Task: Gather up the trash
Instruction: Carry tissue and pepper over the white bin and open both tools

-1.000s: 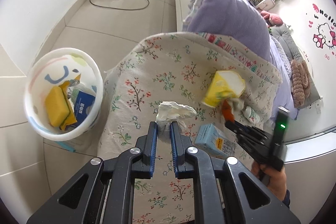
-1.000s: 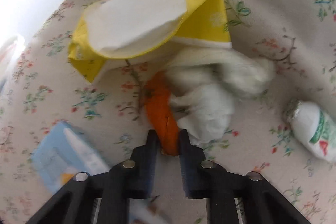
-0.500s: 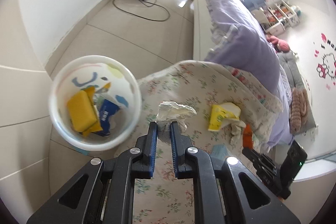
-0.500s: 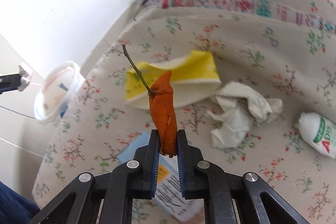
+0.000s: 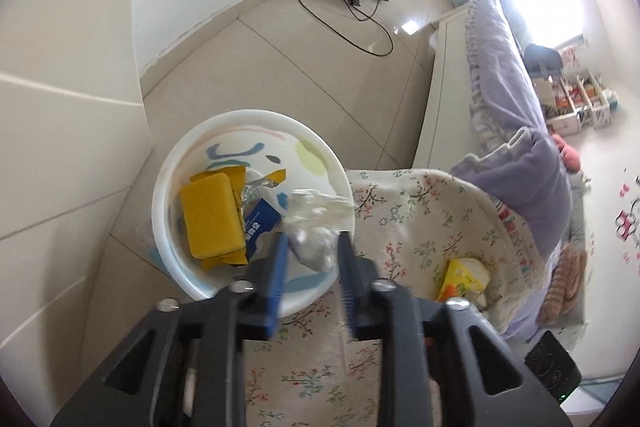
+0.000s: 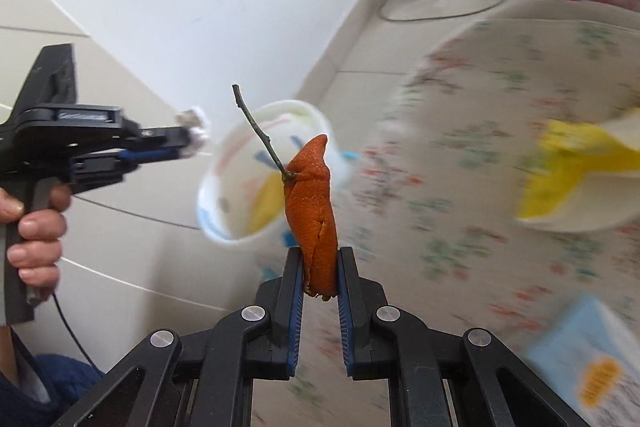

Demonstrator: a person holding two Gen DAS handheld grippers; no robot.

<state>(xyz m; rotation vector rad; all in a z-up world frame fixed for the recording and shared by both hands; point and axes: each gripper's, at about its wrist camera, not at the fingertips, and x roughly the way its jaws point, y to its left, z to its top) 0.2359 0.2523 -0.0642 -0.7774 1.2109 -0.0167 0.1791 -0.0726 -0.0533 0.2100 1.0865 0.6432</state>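
Left gripper [image 5: 310, 247] has swung off the floral cloth [image 5: 420, 227] and is now over the white trash bin [image 5: 172, 187]; its fingers have spread since half a second ago. The crumpled tissue [image 5: 312, 227] is blurred between the spread fingers, over the bin's near rim. I can't tell whether it has fully let go, but it looks released and dropping in. Bin already holds a yellow sponge [image 5: 212, 219] and a blue wrapper [image 5: 260, 223].

Right gripper [image 6: 318, 267] is pinching the orange peel [image 6: 312, 211], stem up, lifted off the cloth and swinging toward the bin. Next drop is probably the peel.

Left beside the bin on the cloth: yellow tissue pack [image 6: 580, 171], blue carton [image 6: 592, 363].
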